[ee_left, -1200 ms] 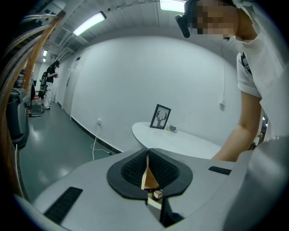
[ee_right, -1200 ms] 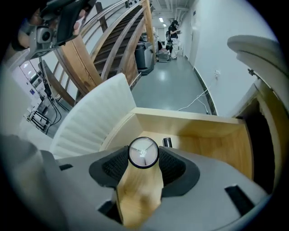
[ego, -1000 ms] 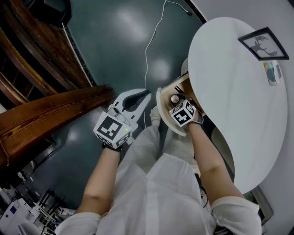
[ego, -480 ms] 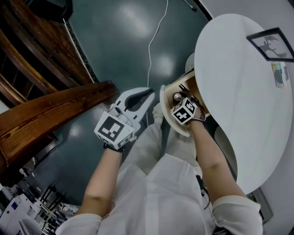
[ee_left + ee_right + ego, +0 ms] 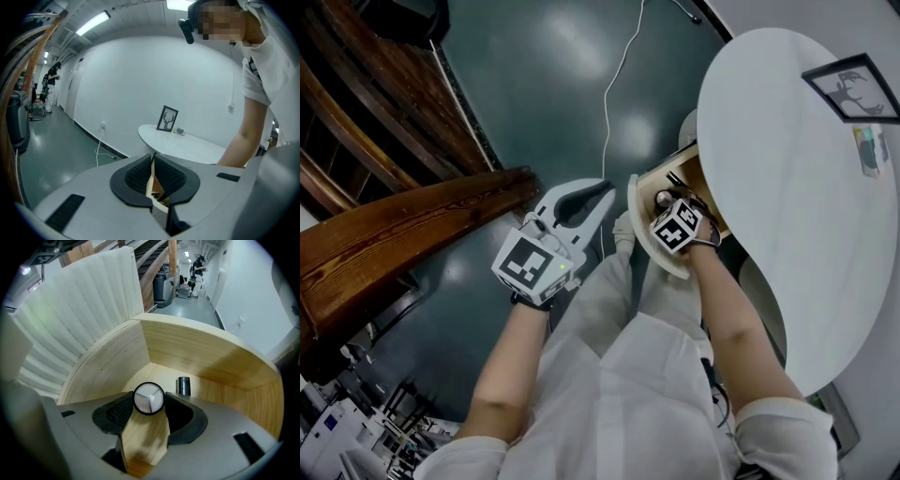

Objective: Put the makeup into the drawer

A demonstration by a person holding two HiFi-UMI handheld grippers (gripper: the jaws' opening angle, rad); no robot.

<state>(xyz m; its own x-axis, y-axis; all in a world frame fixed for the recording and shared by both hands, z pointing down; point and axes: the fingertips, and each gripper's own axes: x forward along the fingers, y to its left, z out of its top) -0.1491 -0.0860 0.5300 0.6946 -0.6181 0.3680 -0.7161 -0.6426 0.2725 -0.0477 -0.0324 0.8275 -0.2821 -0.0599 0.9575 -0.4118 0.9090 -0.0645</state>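
Makeup, a round black-rimmed silver-topped pot [image 5: 149, 397], sits pinched between the fingers of my right gripper [image 5: 150, 404] inside the curved pale wooden drawer [image 5: 201, 352], near a small black cylinder [image 5: 183, 386]. My left gripper [image 5: 152, 165], fingers pressed together and empty, hangs left of the drawer.

From my head view, my right tool [image 5: 667, 208] covers most of the drawer [image 5: 636, 220], and the table [image 5: 787, 187] hides its back.
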